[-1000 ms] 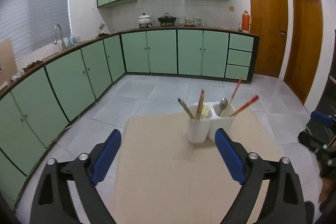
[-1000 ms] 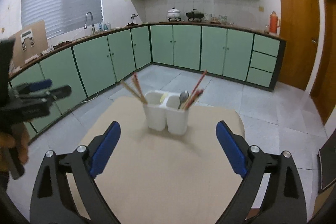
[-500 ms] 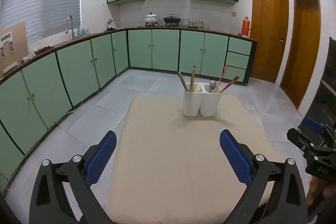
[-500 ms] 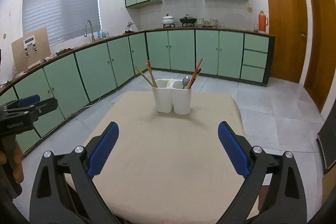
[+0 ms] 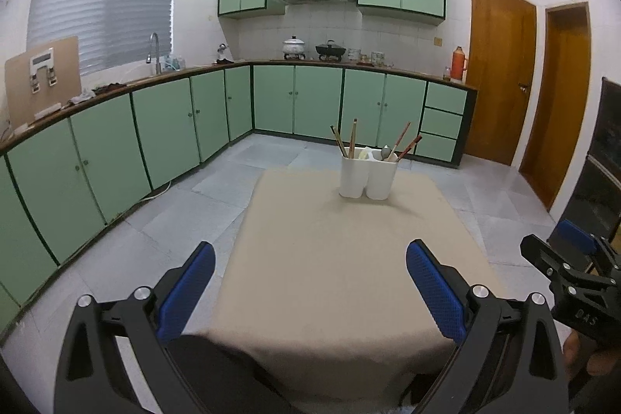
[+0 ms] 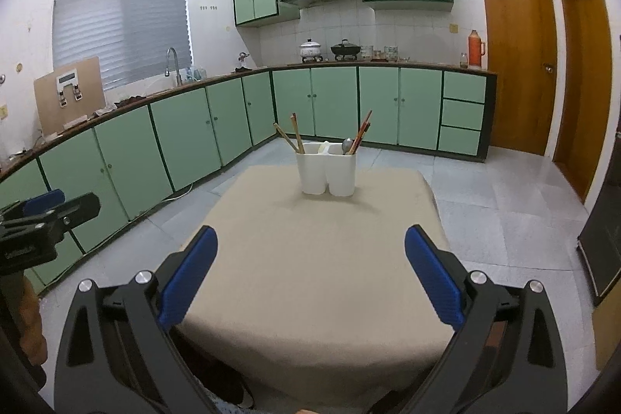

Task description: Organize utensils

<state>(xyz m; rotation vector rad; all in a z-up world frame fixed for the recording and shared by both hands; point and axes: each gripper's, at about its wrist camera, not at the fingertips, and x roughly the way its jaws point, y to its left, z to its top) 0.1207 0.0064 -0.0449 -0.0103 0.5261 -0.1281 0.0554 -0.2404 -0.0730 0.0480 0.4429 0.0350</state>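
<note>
A white two-compartment utensil holder [image 5: 368,177] [image 6: 326,174] stands at the far end of a beige-covered table [image 5: 341,266] [image 6: 318,270]. Chopsticks [image 5: 352,141] [image 6: 297,136] stand in its left compartment. A metal spoon [image 5: 385,153] [image 6: 346,145] and reddish chopsticks [image 5: 403,144] [image 6: 361,134] stand in the right one. My left gripper [image 5: 310,288] is open and empty over the table's near edge. My right gripper [image 6: 308,276] is open and empty, also near the front edge, and shows at the right of the left wrist view [image 5: 570,266].
Green kitchen cabinets [image 5: 163,127] run along the left and back walls, with a sink tap [image 5: 154,51] and pots [image 5: 294,46] on the counter. Two wooden doors [image 5: 500,72] stand at the right. Grey tiled floor [image 5: 194,208] surrounds the table.
Both grippers have pulled back from the holder toward the table's near edge and risen. The holder now looks smaller and farther away. Both stayed open.
</note>
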